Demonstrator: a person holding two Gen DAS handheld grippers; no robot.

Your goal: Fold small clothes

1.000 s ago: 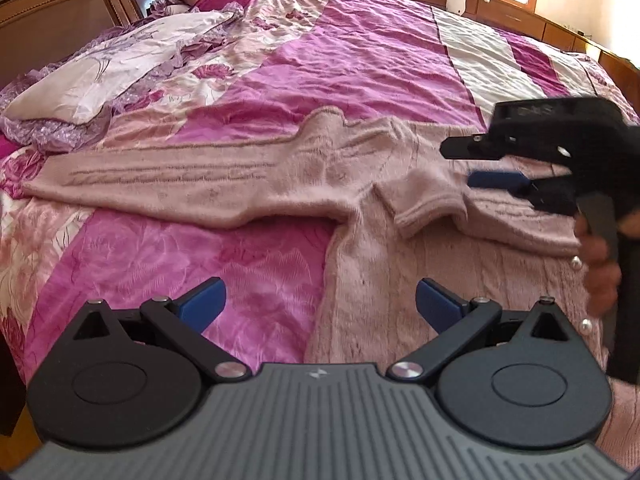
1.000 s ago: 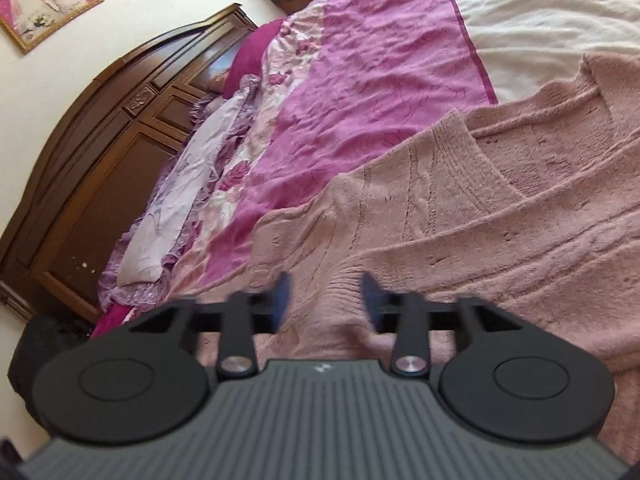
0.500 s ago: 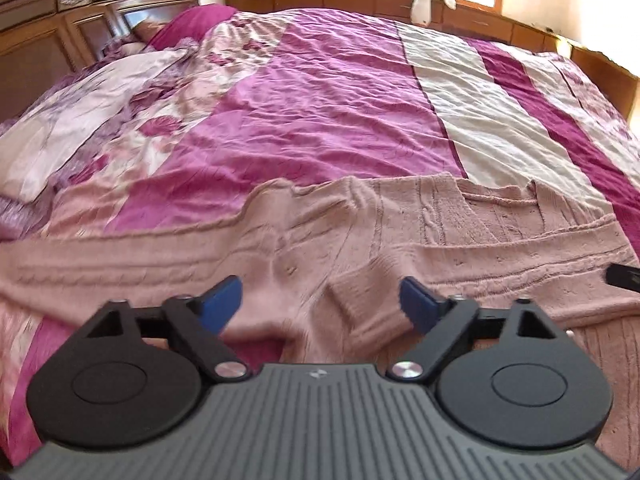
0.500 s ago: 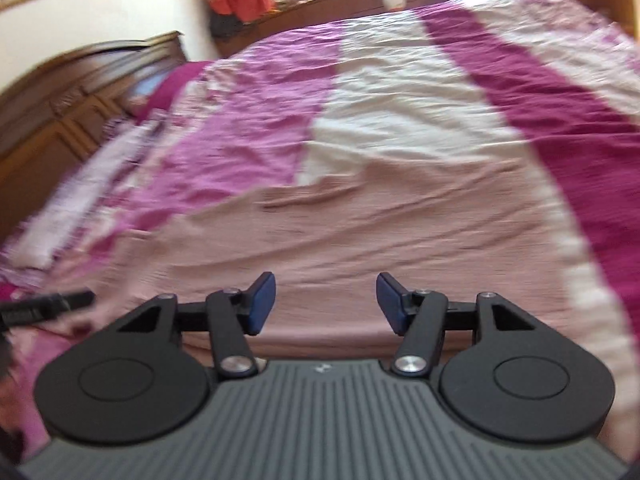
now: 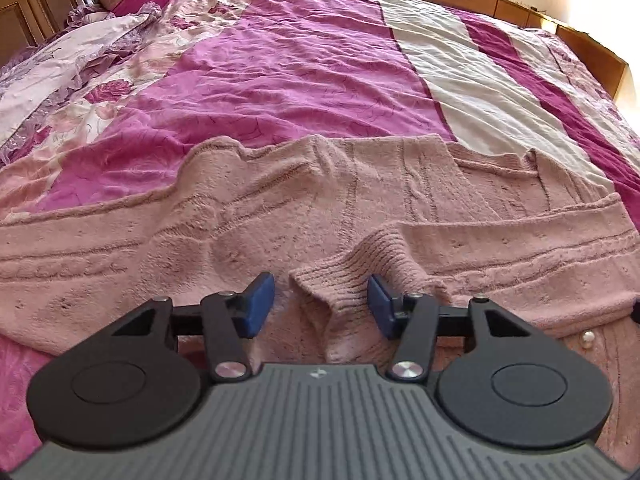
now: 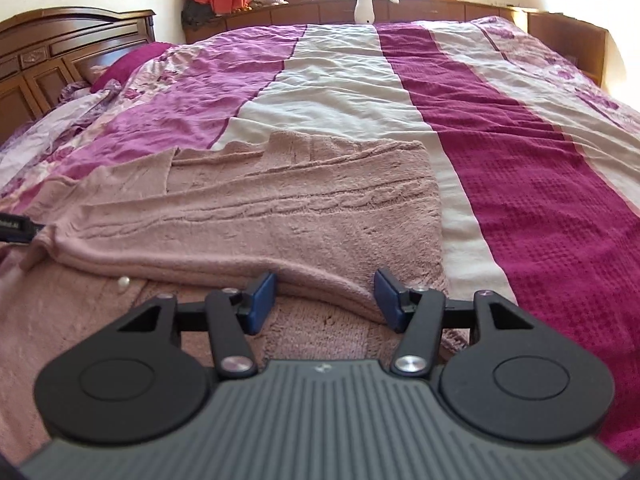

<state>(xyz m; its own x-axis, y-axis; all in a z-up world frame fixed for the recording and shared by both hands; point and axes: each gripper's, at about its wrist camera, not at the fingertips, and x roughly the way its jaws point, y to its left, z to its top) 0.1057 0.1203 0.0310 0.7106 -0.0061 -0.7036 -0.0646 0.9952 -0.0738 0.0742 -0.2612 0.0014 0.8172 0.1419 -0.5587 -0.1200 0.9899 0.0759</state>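
While both claws hung open over the bed, a pink knitted cardigan (image 5: 360, 216) lay spread across the striped bedspread (image 5: 304, 80).

The cardigan was a dusty pink, fuzzy cable knit with a pearl button (image 5: 588, 336) at the lower right of the left view; one sleeve ran off toward the left edge of that frame, and the other was folded across the body, its ribbed cuff (image 5: 340, 284) ending at lower centre. The left claw (image 5: 321, 306) stood wide open and gripped nothing, with the cuff lying between its blue pads (image 5: 259, 304), though whether they touched the knit could not be told. In the right view, the right claw (image 6: 325, 301) was equally wide open and empty, and the folded sleeve's lower edge (image 6: 320, 280) passed just ahead of and between its pads (image 6: 262, 300), with the cardigan's right side ending beside the cream stripe.
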